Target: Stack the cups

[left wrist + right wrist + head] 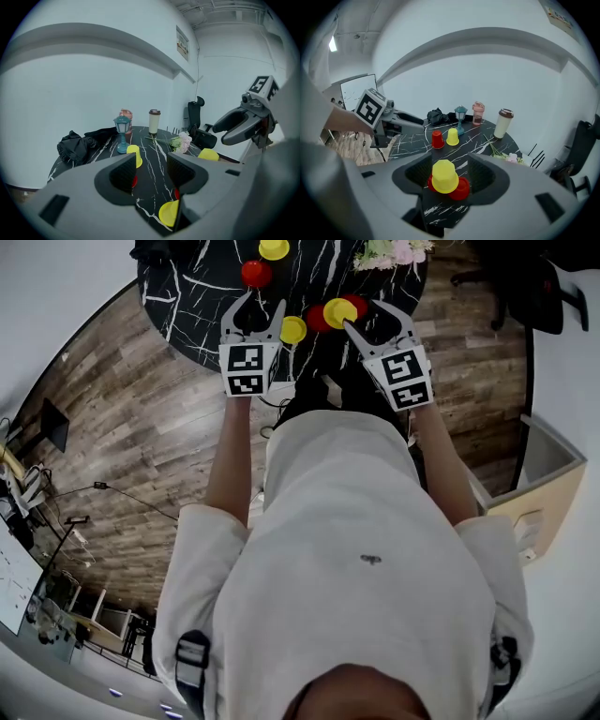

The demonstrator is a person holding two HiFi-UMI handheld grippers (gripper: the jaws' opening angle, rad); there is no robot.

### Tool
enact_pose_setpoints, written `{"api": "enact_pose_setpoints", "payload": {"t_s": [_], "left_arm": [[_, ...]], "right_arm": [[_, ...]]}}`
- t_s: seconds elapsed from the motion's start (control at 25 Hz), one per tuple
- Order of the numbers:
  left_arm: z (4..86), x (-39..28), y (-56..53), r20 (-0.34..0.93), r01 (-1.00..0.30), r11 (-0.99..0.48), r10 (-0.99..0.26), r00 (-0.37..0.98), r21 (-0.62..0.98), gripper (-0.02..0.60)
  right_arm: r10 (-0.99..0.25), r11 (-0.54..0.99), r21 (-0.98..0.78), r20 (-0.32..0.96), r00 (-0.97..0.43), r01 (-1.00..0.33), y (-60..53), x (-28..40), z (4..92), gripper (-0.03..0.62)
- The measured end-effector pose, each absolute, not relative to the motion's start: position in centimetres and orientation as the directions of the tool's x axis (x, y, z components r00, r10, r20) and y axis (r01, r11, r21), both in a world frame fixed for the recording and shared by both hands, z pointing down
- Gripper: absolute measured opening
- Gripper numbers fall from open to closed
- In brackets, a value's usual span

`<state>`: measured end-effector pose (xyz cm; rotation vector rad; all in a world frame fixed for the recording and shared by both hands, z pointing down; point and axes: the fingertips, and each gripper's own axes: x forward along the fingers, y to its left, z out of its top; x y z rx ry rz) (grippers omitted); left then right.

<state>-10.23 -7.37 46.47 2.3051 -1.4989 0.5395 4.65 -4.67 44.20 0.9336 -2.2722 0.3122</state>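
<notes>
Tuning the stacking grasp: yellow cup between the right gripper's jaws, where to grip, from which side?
Pinch the yellow cup across its side walls at mid-height, coming down from the near side as the right gripper is lined up, jaws open either side. It stands mouth down, tapering upward; a red cup crowds its base, so likely stay above that.

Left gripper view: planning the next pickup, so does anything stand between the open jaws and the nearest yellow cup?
Nothing visible does. The left gripper is open and empty; the yellow cup sits on the table right beside one jaw, partly hidden by it.
</notes>
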Motion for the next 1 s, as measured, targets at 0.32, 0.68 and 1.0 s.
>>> {"api": "enact_pose_setpoints", "payload": {"t_s": [0.32, 0.68, 1.0], "left_arm": [[49.3, -12.9, -10.9, 0.511, -0.941, -0.337, -0.803, 0.306, 0.034, 0.196], [52.6, -14.6, -13.1, 0.550, -0.958, -0.287, -0.796, 0.252, 0.024, 0.221], [55.6, -14.9, -14.4, 0.596, -0.960, -0.277, -0.764, 0.246, 0.041, 0.249]], "right_arm": [[-0.554, 0.695, 0.041, 0.666, -0.499, -0.717, -4.9, 5.7, 43.3, 0.241], [-0.549, 0.692, 0.049, 0.683, -0.482, -0.720, -5.2, 6.3, 43.1, 0.241], [-0.547, 0.674, 0.036, 0.695, -0.466, -0.738, -5.4, 6.8, 43.6, 0.239]]}}
